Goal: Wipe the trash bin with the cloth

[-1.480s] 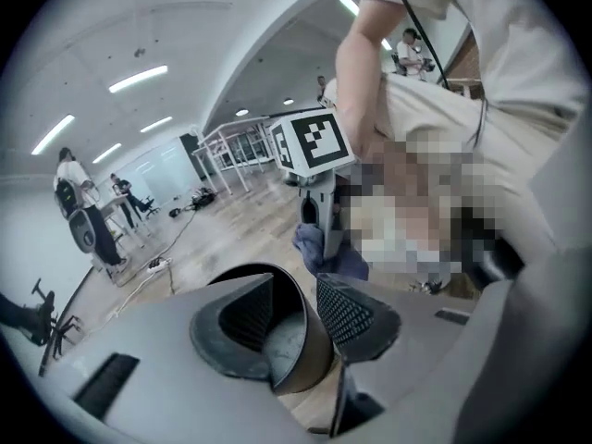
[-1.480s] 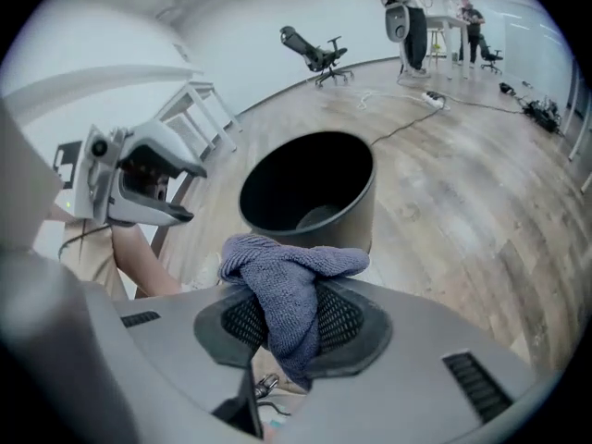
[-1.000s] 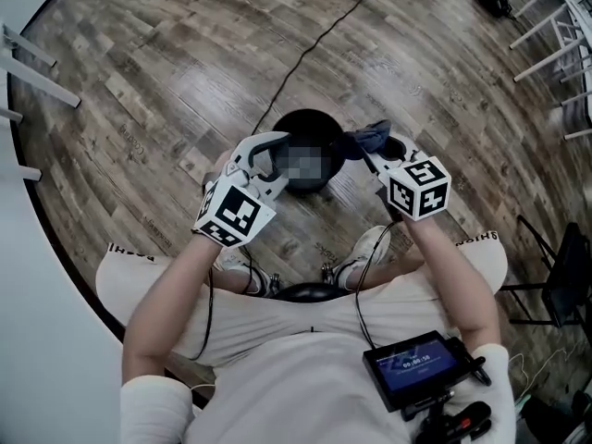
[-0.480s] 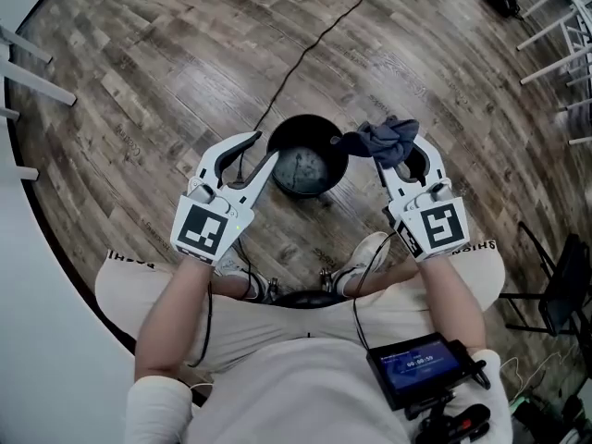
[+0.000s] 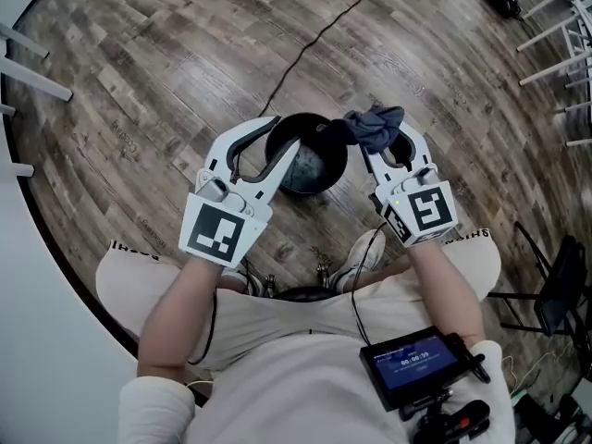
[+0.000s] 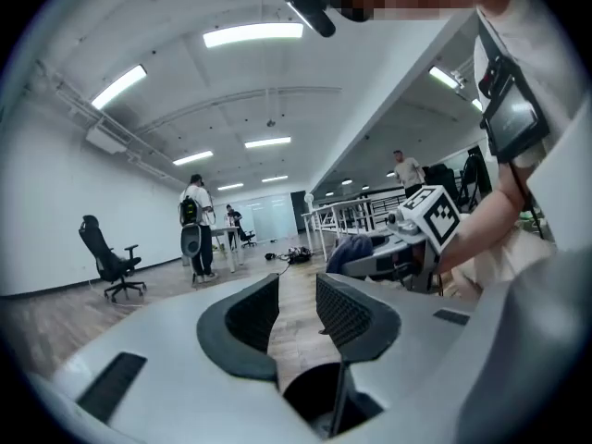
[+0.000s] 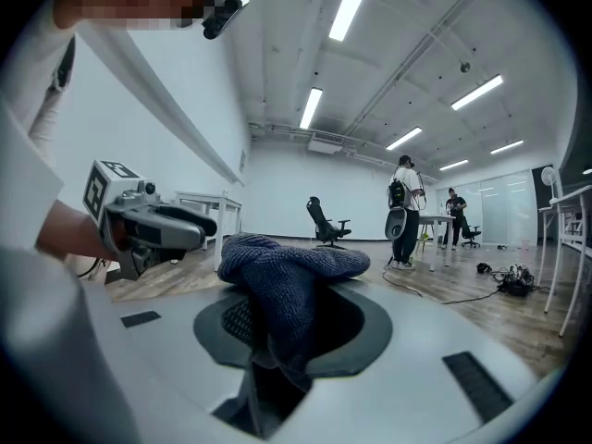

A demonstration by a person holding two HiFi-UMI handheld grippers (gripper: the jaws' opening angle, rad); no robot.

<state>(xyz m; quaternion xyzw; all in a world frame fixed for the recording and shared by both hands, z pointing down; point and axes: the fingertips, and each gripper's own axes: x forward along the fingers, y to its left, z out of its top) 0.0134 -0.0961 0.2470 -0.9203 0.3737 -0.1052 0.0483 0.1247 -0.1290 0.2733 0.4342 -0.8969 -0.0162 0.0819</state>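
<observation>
- Black-and-white square markers are the only print on each gripper's cube (no words). The digits on the small screen point(image 5: 413, 366) at the person's chest are too small to read.
- Against 1 second ago, both grippers sit higher in the head view and have rolled, so the right cube's marker faces the camera more squarely. The gap between the left jaws looks unchanged.
- The trash bin point(image 5: 310, 165) is black, round and upright on the wood-plank floor point(image 5: 166, 81). It stands just ahead of the person's shoes, between the 2 grippers.
- The left gripper point(image 5: 282, 134) points nearly level. Its jaws stand moderately apart with only floor showing between them, and in the head view its inner jaw overlaps the bin's left rim.
- The right gripper point(image 5: 379, 139) also points nearly level, its jaws clamped on the dark blue cloth point(image 5: 375, 126). The cloth bunches over the jaw tips beside the bin's upper right rim.
- Both forearms reach forward from the lap.
</observation>
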